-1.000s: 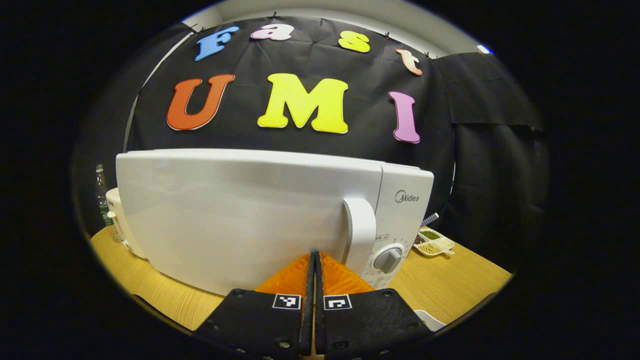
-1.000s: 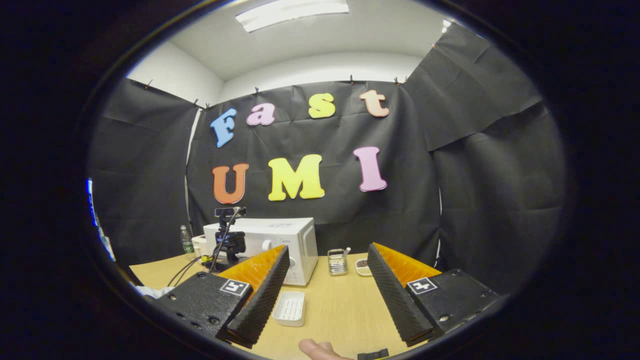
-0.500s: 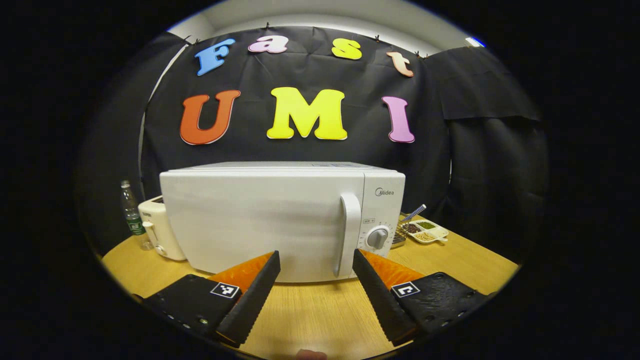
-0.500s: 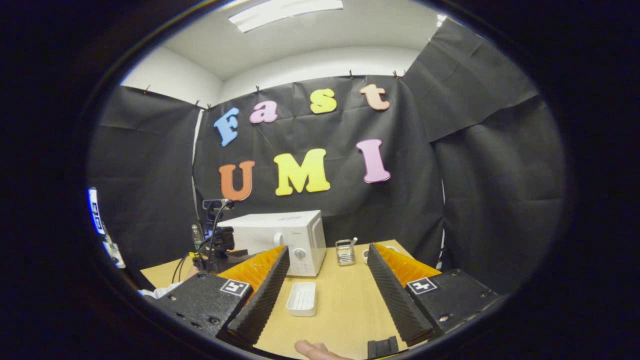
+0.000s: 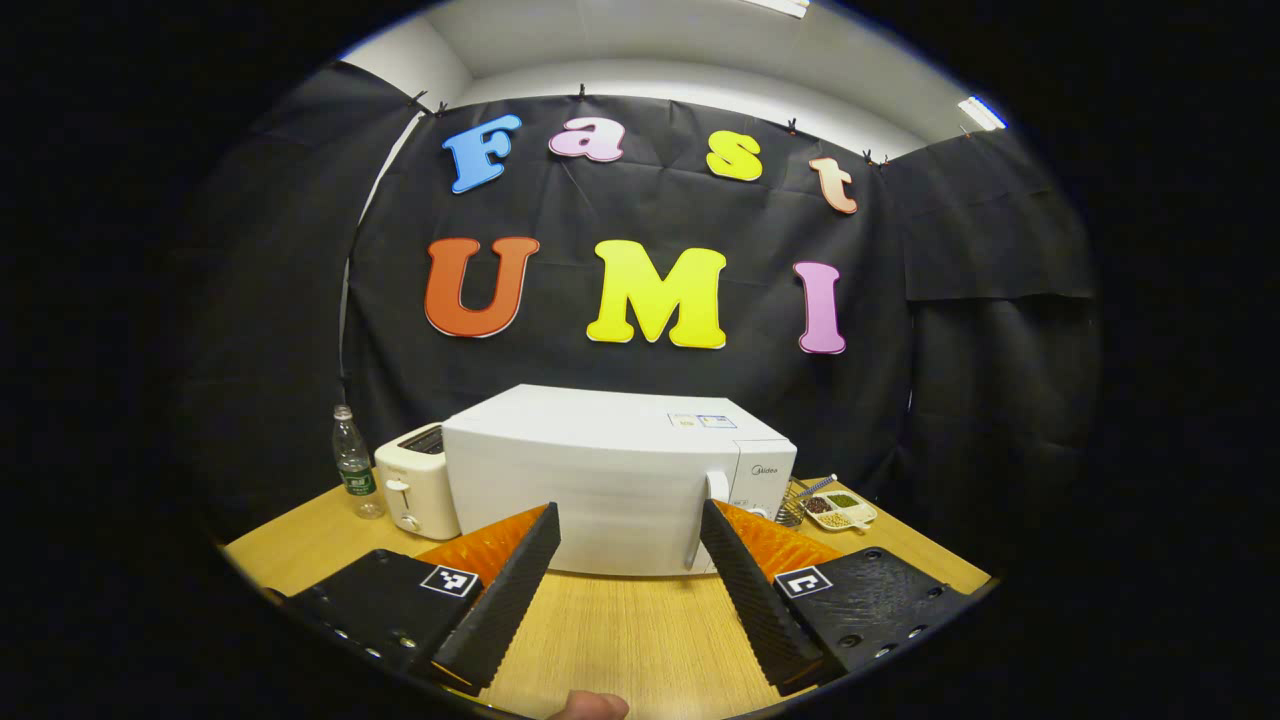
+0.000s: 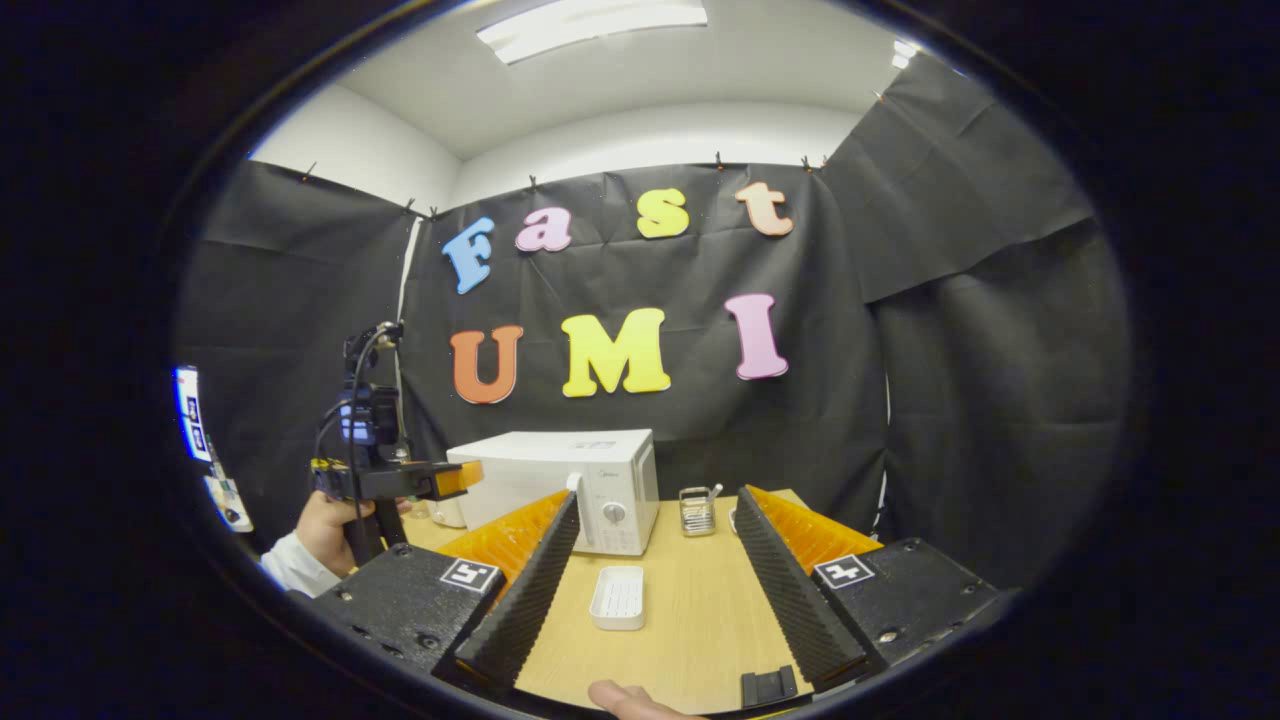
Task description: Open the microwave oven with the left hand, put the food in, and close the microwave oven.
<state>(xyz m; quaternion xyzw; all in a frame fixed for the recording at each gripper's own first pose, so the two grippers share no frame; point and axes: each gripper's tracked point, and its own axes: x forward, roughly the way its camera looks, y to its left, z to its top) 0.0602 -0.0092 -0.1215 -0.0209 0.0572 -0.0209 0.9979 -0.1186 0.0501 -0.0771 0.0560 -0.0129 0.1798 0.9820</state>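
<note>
The white microwave stands on the wooden table with its door closed and its handle at the right of the door. My left gripper is open and empty, held well back from the door and a little above it. In the right gripper view the microwave is farther off, and a hand holds the left gripper in the air to its left. My right gripper is open and empty above the table. A white rectangular dish lies between its fingers, in front of the microwave.
A white toaster and a plastic bottle stand left of the microwave. A divided dish of beans and a small metal basket sit to its right. A thumb shows at the bottom edge.
My left gripper, shut and close against the microwave door a second ago, has opened and drawn back and up. The right gripper has hardly shifted.
</note>
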